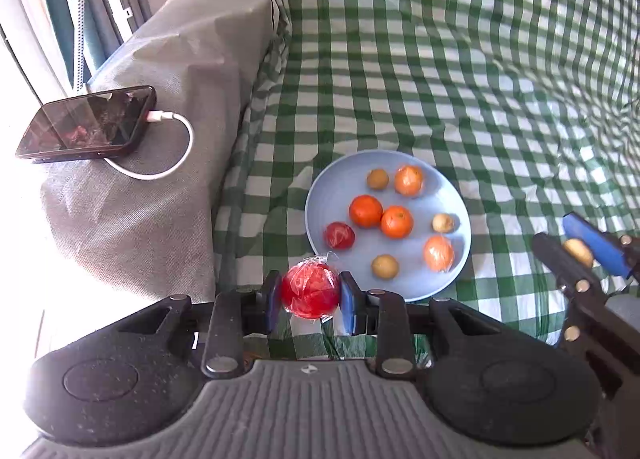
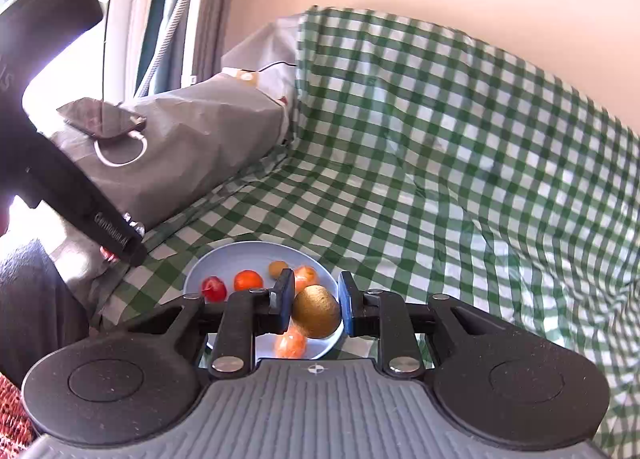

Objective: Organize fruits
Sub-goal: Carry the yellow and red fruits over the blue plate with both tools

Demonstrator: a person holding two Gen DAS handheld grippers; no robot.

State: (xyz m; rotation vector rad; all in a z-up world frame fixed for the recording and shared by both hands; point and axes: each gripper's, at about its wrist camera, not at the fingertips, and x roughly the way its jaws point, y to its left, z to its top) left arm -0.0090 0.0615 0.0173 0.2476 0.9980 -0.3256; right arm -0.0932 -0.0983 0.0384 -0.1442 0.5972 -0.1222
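A light blue plate (image 1: 328,195) lies on the green checked cloth and holds several fruits: oranges (image 1: 365,211), small brown kiwis (image 1: 385,266) and a red wrapped fruit (image 1: 339,235). My left gripper (image 1: 310,297) is shut on a red plastic-wrapped fruit (image 1: 310,291), held just left of the plate's near rim. My right gripper (image 2: 314,305) is shut on a brown kiwi (image 2: 317,312), held above the near side of the plate (image 2: 224,259). The right gripper also shows in the left wrist view (image 1: 580,255), to the right of the plate.
A grey cushion (image 1: 160,187) rises to the left, with a black phone (image 1: 86,123) and white charging cable (image 1: 176,155) on it. Green checked cloth (image 1: 460,79) covers the surface beyond and right of the plate. The left gripper's arm (image 2: 60,179) crosses the right wrist view.
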